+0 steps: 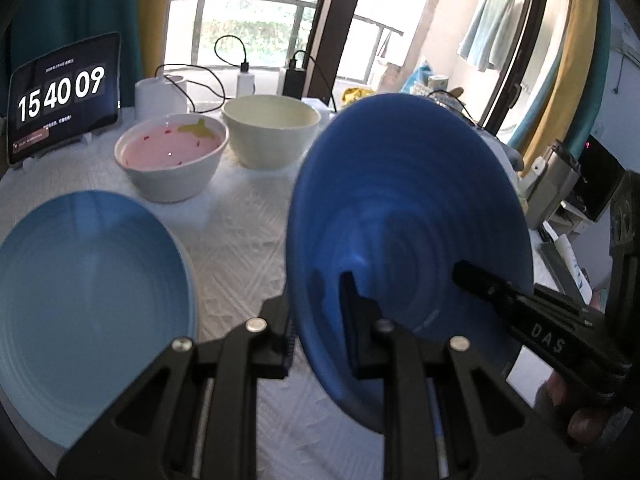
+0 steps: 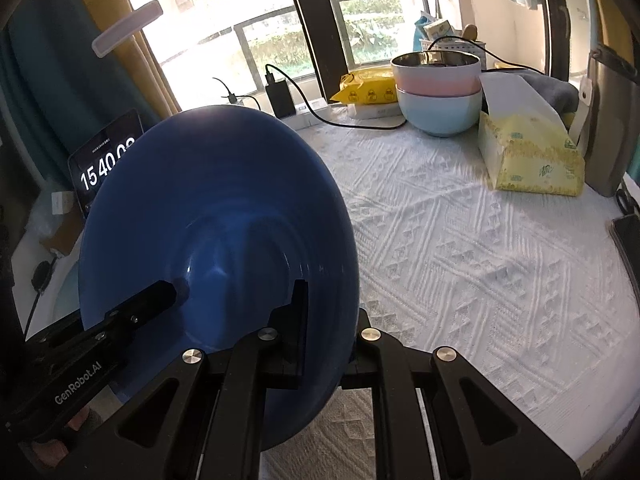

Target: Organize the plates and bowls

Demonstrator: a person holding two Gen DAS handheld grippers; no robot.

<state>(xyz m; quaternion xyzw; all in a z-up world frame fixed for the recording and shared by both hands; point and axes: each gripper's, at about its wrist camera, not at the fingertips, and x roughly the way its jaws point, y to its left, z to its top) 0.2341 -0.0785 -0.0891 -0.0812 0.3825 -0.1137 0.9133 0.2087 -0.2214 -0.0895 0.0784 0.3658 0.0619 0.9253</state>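
A dark blue plate is held tilted on edge above the table; it also shows in the right wrist view. My left gripper is shut on its rim, one finger on each face. My right gripper is shut on the opposite rim; its finger reaches in from the right in the left wrist view. A light blue plate lies flat at the left. A white bowl with a pink inside and a cream bowl stand behind it.
A pink bowl stacked in a light blue bowl stands at the far side, beside a yellow tissue box. A tablet clock, a paper roll and chargers with cables line the window edge. A white textured cloth covers the table.
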